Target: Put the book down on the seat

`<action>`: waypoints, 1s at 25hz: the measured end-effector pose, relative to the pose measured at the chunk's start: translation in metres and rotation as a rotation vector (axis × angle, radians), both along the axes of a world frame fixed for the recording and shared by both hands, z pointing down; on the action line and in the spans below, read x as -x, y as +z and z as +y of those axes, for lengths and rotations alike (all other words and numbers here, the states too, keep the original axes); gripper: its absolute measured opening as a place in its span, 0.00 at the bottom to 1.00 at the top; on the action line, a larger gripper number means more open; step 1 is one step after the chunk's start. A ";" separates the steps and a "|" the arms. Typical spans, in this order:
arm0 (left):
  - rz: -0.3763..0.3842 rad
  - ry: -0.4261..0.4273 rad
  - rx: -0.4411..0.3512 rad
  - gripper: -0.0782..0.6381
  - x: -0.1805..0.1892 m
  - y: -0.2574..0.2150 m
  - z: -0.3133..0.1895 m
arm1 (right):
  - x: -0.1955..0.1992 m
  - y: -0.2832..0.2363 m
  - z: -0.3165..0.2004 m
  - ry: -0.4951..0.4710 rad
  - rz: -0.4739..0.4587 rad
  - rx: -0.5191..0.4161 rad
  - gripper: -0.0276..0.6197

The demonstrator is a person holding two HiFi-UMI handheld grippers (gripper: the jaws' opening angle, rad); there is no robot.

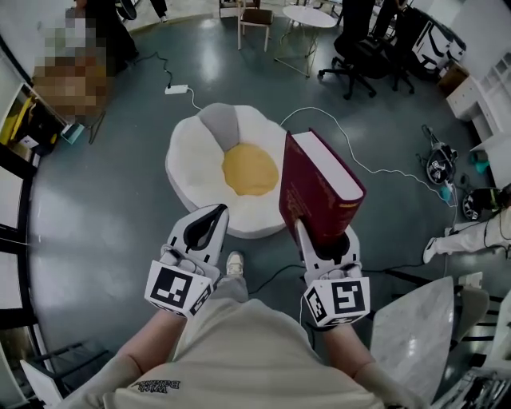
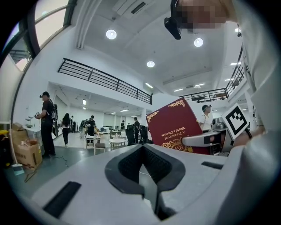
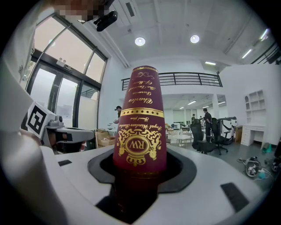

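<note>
A thick dark red book point(image 1: 319, 190) with gold lettering stands upright in my right gripper point(image 1: 318, 236), which is shut on its lower end. In the right gripper view the book's spine point(image 3: 140, 123) rises straight out from between the jaws. The seat is a fried-egg-shaped floor cushion point(image 1: 200, 164), white with a yellow centre, lying on the grey floor just beyond and left of the book. My left gripper point(image 1: 209, 220) hovers over the cushion's near edge, shut with nothing in it. From the left gripper point(image 2: 149, 176) view the book's cover point(image 2: 175, 127) shows to the right.
A power strip point(image 1: 176, 89) and white cables point(image 1: 351, 148) lie on the floor around the cushion. Chairs point(image 1: 255, 20), a round white table point(image 1: 310, 16) and office chairs point(image 1: 363, 56) stand at the back. A pale tabletop point(image 1: 415, 335) is at the near right. My shoe point(image 1: 234, 262) is below the cushion.
</note>
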State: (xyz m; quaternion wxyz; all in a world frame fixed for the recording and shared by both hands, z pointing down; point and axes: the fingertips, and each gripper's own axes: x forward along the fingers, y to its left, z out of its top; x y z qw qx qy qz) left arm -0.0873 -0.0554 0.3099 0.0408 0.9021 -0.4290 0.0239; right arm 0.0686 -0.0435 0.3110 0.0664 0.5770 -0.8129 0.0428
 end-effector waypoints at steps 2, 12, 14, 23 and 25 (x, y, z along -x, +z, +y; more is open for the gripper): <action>0.003 0.009 -0.005 0.11 0.004 -0.003 -0.019 | 0.006 -0.004 -0.019 0.003 0.005 -0.007 0.38; 0.012 0.057 -0.047 0.11 0.029 -0.018 -0.099 | 0.040 -0.023 -0.095 0.026 0.021 -0.049 0.38; 0.014 0.063 -0.049 0.11 0.031 -0.021 -0.107 | 0.042 -0.027 -0.104 0.034 0.020 -0.055 0.38; 0.031 0.030 -0.069 0.11 0.033 -0.031 -0.125 | 0.037 -0.034 -0.125 0.026 0.029 -0.067 0.38; 0.032 0.014 -0.072 0.11 0.035 -0.033 -0.128 | 0.041 -0.036 -0.130 0.010 0.029 -0.072 0.38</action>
